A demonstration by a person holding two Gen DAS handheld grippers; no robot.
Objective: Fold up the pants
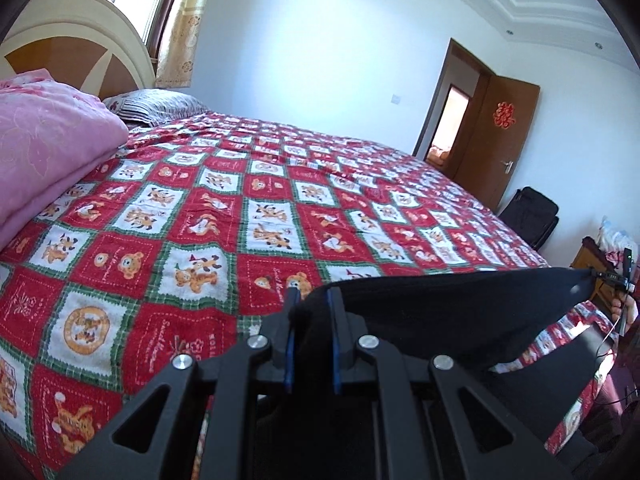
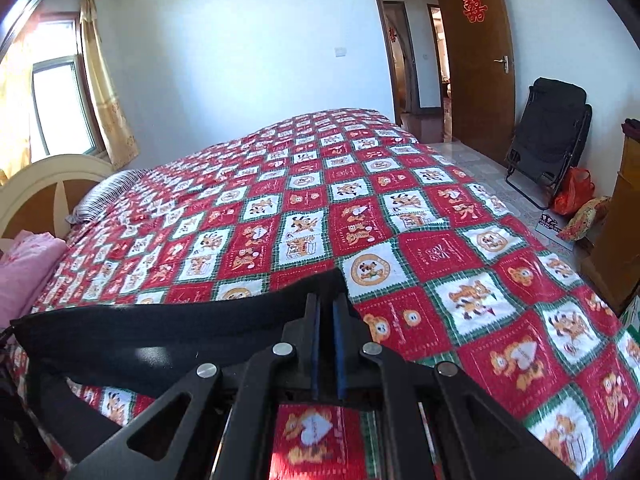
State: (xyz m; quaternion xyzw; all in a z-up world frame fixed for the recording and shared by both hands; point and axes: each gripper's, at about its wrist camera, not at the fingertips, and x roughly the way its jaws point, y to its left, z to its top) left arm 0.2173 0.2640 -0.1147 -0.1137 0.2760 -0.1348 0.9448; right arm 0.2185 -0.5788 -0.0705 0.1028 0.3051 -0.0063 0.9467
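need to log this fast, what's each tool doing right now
Left tool: shut on the black pants.
Right tool: shut on the black pants' other end.

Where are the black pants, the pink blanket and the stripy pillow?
black pants [image 1: 440, 312], left wrist view, on the stretched cloth.
pink blanket [image 1: 48, 152], left wrist view, on its folded top.
stripy pillow [image 1: 160, 106], left wrist view, on its middle.

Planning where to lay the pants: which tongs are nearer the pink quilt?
Left. The left tongs hold the pants close beside the pink quilt; the right tongs are farther away.
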